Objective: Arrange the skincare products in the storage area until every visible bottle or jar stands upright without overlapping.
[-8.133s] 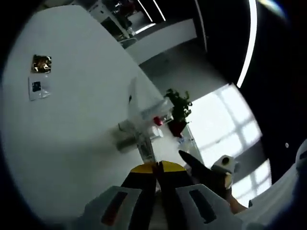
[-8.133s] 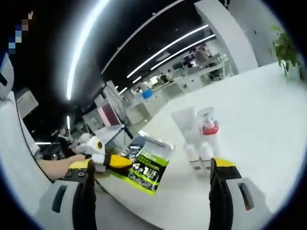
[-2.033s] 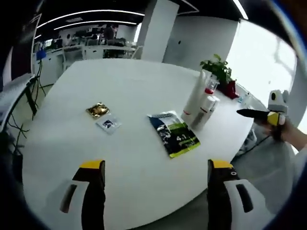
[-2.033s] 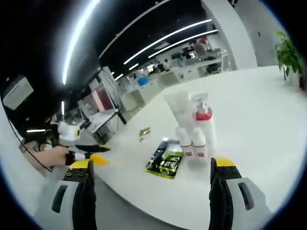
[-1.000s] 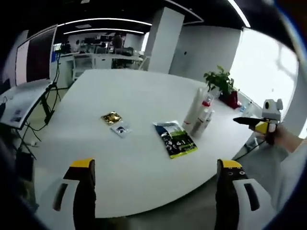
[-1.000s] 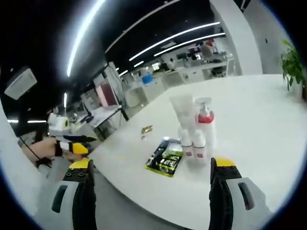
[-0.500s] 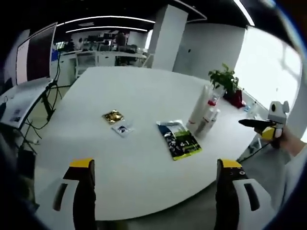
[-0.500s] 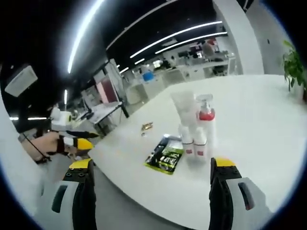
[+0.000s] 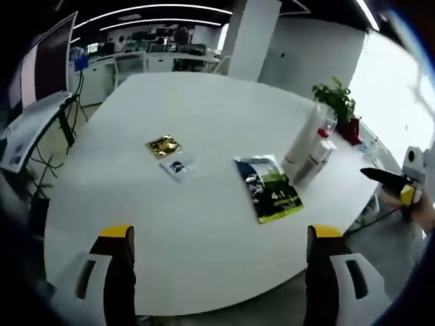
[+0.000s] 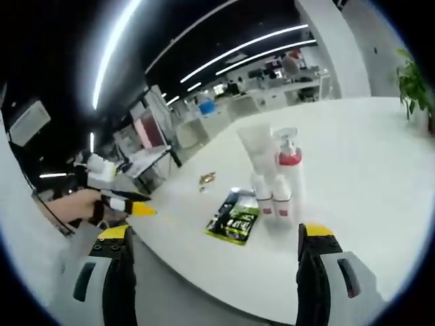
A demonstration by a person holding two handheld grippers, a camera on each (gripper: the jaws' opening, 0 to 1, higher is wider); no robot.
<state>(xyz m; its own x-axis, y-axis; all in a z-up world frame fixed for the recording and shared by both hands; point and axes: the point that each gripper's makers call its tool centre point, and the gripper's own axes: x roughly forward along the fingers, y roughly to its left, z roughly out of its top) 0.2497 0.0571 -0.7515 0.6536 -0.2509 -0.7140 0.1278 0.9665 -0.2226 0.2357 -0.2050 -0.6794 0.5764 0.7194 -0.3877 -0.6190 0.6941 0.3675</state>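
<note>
A cluster of skincare products stands upright on the white round table (image 9: 204, 109): a tall white tube (image 10: 255, 151), a pump bottle with a red collar (image 10: 289, 163) and small white bottles (image 10: 270, 197) in front. From the left gripper view the cluster (image 9: 309, 146) is at the table's far right. A green and blue pouch (image 9: 268, 188) lies flat beside it, and it shows in the right gripper view too (image 10: 236, 217). My left gripper (image 9: 219, 234) is open over the near table edge, holding nothing. My right gripper (image 10: 214, 232) is open and holds nothing, well short of the bottles.
A gold packet (image 9: 163, 145) and a small sachet (image 9: 177, 168) lie left of the pouch. A potted plant (image 9: 334, 102) stands behind the cluster. The other gripper (image 9: 393, 180) hangs off the table's right edge. A hand holds the left gripper (image 10: 129, 204) beyond the table's edge. Desks and screens stand behind.
Both grippers stay open and empty. The left gripper view has tipped down toward the table. In the right gripper view the other gripper has shifted slightly right and lower. Products have not moved.
</note>
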